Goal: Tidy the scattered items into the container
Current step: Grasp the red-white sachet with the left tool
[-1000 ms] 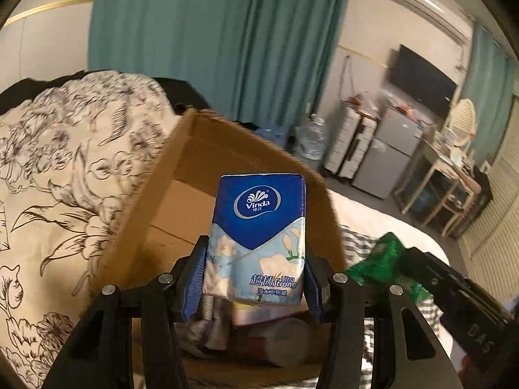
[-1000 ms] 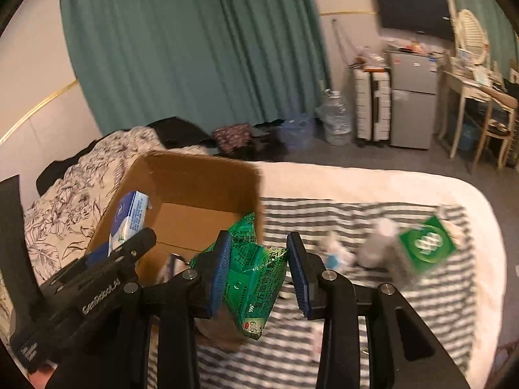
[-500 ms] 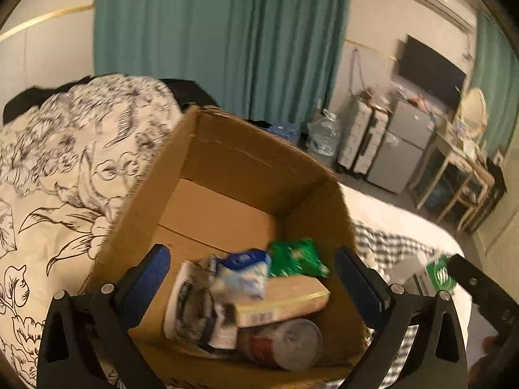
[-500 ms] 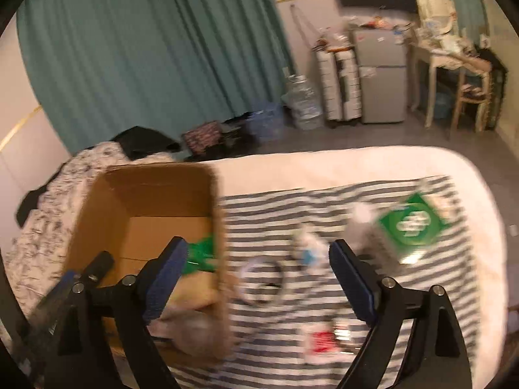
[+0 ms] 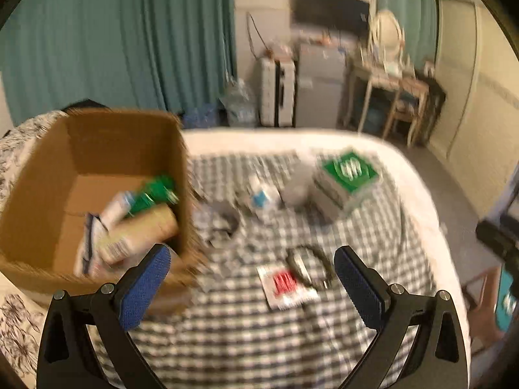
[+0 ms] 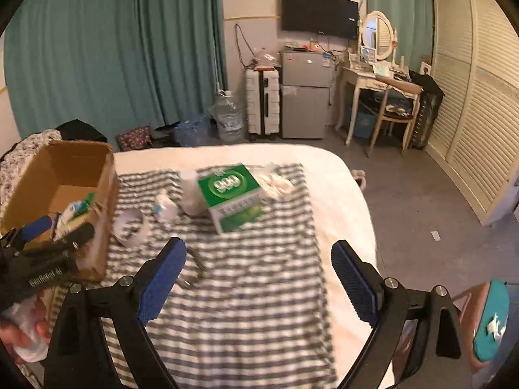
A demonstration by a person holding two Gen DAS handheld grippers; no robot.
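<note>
Nearby, green tissue box (image 6: pixel 232 194) touches white bottle (image 6: pixel 189 194) — tape roll (image 6: pixel 131 225) beside.

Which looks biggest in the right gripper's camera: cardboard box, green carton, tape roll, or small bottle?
1. cardboard box
2. green carton
3. tape roll
4. small bottle
The last two look close in size, and the picture is blurred.

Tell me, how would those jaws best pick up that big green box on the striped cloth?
Probably from above, closing across the two narrower side walls of the green box. It sits flat, green top up, turned cornerwise, so the wrist should turn to match. A white bottle stands close against its left side, so the open right gripper should avoid pinching there.
</note>
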